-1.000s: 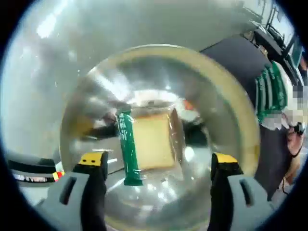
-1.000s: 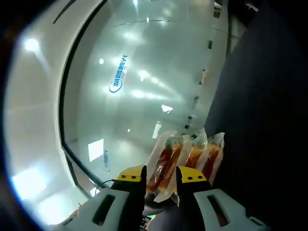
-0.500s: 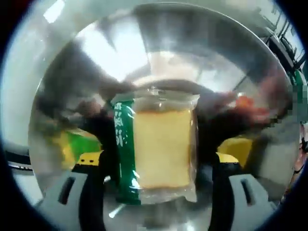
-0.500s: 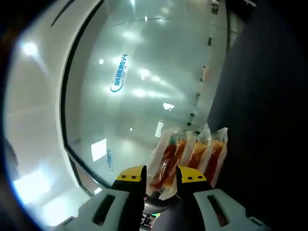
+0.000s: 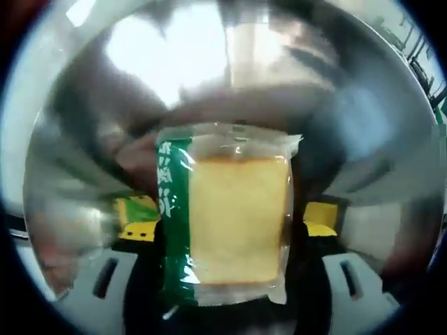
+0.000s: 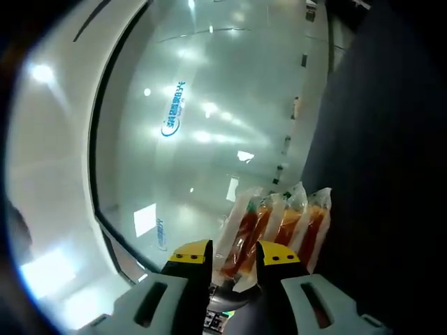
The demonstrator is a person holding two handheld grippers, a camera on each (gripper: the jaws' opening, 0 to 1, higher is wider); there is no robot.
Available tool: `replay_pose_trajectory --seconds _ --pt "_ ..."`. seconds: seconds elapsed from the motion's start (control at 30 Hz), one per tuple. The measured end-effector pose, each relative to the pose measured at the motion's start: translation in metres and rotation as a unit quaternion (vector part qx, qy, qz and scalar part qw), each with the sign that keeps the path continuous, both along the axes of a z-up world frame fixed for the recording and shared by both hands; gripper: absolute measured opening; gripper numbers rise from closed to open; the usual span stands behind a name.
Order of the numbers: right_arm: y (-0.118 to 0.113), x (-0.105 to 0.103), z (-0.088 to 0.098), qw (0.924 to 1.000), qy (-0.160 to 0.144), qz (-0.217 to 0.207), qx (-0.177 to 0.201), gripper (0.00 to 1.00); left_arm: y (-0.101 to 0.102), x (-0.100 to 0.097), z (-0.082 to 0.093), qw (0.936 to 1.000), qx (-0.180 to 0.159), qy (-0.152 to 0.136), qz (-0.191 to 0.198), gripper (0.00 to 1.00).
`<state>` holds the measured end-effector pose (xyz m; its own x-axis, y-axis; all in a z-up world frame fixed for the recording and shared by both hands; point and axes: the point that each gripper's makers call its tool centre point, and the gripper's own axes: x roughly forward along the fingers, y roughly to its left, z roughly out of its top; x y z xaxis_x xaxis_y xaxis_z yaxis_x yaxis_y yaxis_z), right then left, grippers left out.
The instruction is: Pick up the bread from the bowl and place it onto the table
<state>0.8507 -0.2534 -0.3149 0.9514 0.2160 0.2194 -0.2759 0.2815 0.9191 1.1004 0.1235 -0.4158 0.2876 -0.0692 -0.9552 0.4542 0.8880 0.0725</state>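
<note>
- Left gripper view: the bread [image 5: 237,220] is a pale yellow square slice sealed in clear plastic with a green printed strip down one side.
- It's lying in the shiny metal bowl [image 5: 84,139], right between the left gripper [image 5: 227,234] jaws, which are spread wide on either side.
- Right gripper view: the right gripper [image 6: 234,255] is clamped on a packet of orange-red sausages [image 6: 276,223].

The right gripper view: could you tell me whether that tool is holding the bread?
No, the right tool is shut on a clear packet of orange sausages, not bread.
</note>
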Motion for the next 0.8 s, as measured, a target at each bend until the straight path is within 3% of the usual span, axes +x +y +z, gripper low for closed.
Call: replay_pose_trajectory --seconds 0.3,0.43,0.8 --pt "-0.0026 0.001 -0.0013 0.9999 0.003 0.002 0.01 0.21 0.003 -0.006 -0.0018 0.9999 0.006 0.001 0.015 0.52" --pt "-0.0015 0.0028 -0.0053 0.9995 0.009 0.01 0.028 0.21 0.0035 -0.0065 -0.0019 0.9998 0.01 0.003 0.017 0.51" --pt "-0.0043 0.0033 -0.0079 0.9994 0.013 0.008 0.033 0.21 0.0051 -0.0054 0.0001 0.9996 0.016 0.004 0.022 0.48"
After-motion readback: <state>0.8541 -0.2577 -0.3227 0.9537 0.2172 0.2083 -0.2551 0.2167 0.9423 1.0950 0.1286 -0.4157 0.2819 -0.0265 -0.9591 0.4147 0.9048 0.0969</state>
